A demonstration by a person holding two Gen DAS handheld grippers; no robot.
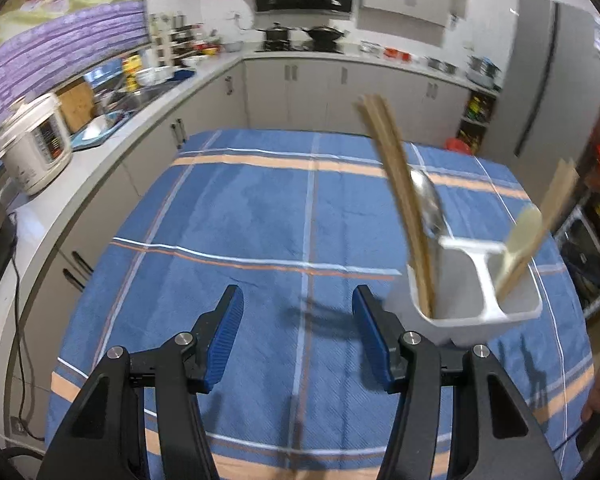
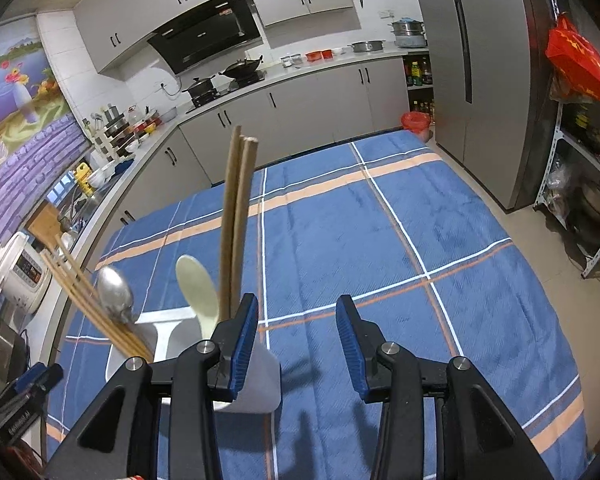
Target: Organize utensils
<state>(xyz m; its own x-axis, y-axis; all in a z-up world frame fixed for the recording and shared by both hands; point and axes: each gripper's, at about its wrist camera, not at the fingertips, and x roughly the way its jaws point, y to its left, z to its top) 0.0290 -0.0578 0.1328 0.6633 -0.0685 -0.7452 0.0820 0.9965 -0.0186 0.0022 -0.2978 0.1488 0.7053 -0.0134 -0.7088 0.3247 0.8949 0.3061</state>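
A white two-compartment utensil holder [image 1: 476,304] [image 2: 260,376] stands on the blue plaid tablecloth [image 1: 268,224] [image 2: 380,240]. One compartment holds wooden chopsticks [image 1: 400,200] [image 2: 96,308] and a metal spoon [image 1: 428,200] [image 2: 114,290]. The other holds a cream spoon [image 1: 520,236] [image 2: 198,292] and more chopsticks [image 2: 236,224]. My left gripper [image 1: 298,308] is open and empty, just left of the holder. My right gripper [image 2: 298,320] is open and empty, with the holder behind its left finger [image 2: 244,340].
Grey counters run along the left and far sides, with a white rice cooker [image 1: 36,144] [image 2: 18,276], a sink and a stove with pots [image 1: 300,34]. A tall grey fridge [image 2: 472,80] and a metal shelf [image 2: 580,184] stand on the right.
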